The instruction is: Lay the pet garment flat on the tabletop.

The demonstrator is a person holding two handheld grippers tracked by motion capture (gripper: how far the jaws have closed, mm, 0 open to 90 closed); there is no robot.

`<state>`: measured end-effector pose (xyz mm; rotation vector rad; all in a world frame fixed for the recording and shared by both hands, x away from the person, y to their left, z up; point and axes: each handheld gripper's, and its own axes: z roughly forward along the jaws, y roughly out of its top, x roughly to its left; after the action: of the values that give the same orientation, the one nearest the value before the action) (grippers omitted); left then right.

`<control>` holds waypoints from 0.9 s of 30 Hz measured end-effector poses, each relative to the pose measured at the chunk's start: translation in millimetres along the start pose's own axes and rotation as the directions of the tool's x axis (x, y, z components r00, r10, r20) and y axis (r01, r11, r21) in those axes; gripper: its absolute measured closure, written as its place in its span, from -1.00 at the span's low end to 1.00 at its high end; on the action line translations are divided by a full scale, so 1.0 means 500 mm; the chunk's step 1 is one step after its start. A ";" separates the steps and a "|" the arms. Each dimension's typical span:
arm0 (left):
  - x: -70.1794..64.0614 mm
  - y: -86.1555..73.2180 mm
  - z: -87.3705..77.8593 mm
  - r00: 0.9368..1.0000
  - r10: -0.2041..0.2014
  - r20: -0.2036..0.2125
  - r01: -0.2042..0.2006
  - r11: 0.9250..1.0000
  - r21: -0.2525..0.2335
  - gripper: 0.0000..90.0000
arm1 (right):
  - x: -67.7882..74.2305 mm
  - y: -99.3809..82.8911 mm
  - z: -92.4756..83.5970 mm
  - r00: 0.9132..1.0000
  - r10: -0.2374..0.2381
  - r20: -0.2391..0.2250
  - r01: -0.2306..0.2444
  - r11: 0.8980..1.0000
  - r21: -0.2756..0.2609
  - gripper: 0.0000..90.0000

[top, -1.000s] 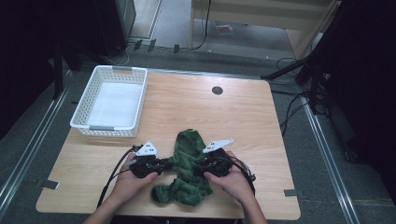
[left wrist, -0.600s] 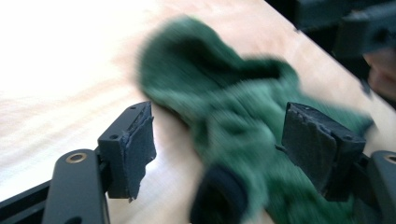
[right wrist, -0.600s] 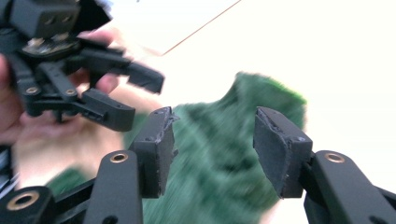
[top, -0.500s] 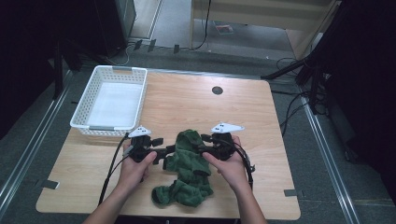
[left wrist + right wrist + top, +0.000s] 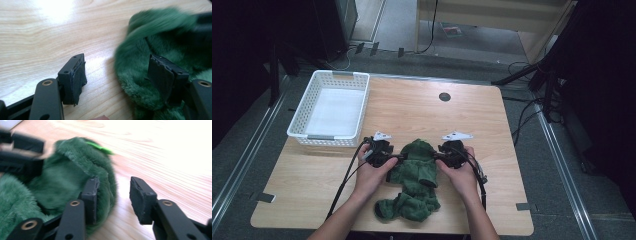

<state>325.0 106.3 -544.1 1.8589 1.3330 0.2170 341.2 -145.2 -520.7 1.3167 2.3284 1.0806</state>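
A crumpled green fleece cloth [image 5: 414, 175] lies near the front edge of the wooden table [image 5: 422, 110]. My left gripper [image 5: 398, 159] is at the left side of the cloth's far lobe. Its jaws [image 5: 117, 72] have just opened: one is over bare wood, the other over the fleece [image 5: 162, 42], neither pressing. My right gripper [image 5: 435, 156] faces it from the right. Its jaws [image 5: 113, 195] have been closing around the cloth's rim [image 5: 72, 170], one inside the fold and the outer one still apart from it.
A white plastic basket [image 5: 341, 75] stands at the table's back left, its long side close behind my left hand. A dark round hole [image 5: 444, 96] sits near the far edge. Cables trail from both grippers toward the front edge.
Both hands moved from the cloth's near part up to its far lobe. The left gripper then came in toward the cloth. The far lobe looks more bunched between the grippers.
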 end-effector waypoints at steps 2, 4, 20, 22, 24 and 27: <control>-0.006 0.002 0.004 1.000 0.024 -0.019 -0.024 1.000 0.000 -0.29 | -0.010 -0.003 -0.005 1.000 0.022 -0.017 -0.022 1.000 -0.004 0.43; -0.008 0.006 0.008 0.999 0.027 -0.027 -0.027 1.000 0.001 -0.24 | -0.008 -0.006 -0.005 0.999 0.005 -0.038 -0.005 1.000 -0.003 0.53; -0.010 0.035 0.005 0.989 0.136 -0.056 -0.142 0.983 -0.114 1.00 | 0.011 0.014 -0.046 0.989 -0.102 -0.104 0.079 0.974 -0.211 0.94; -0.008 0.044 -0.008 0.990 0.128 -0.064 -0.137 0.980 -0.145 1.00 | 0.012 0.019 -0.052 0.989 -0.115 -0.097 0.090 0.969 -0.232 0.93; -0.006 0.049 -0.013 0.993 0.109 -0.048 -0.116 0.978 -0.171 1.00 | 0.014 0.027 -0.063 0.984 -0.144 -0.101 0.111 0.955 -0.273 0.92; -0.005 0.053 0.005 0.994 0.109 0.017 -0.106 0.986 -0.128 0.62 | 0.015 0.031 -0.066 0.982 -0.152 -0.113 0.118 0.958 -0.262 0.90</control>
<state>344.2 100.1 -526.6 1.8217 1.1758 0.3274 328.7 -150.2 -485.9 1.0054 2.2383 1.4043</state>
